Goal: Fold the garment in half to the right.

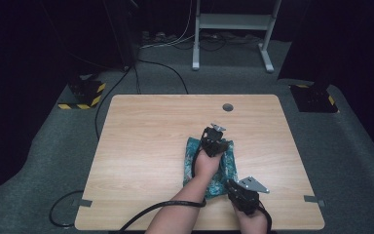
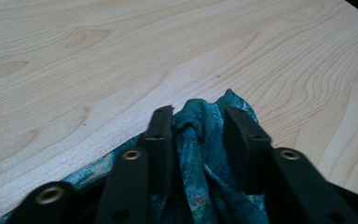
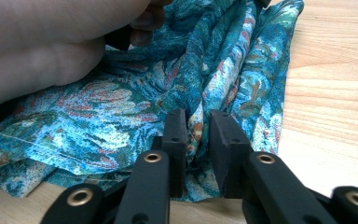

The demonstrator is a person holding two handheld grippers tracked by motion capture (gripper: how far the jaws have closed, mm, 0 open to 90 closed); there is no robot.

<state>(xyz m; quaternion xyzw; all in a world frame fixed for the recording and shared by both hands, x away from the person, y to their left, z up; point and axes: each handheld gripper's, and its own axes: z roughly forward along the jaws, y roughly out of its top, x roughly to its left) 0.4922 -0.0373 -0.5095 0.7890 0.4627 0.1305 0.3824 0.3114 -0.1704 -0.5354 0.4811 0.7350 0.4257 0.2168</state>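
A folded teal patterned cloth [image 1: 222, 168] lies near the middle of the table [image 1: 141, 146]. The left gripper [image 2: 198, 123] stands at the cloth's far edge, jaws parted around a loose ridge of fabric. The right gripper [image 3: 198, 126], at the near edge, has a fold between slightly parted jaws. The folding looks nearly finished, with both grips seemingly letting go.
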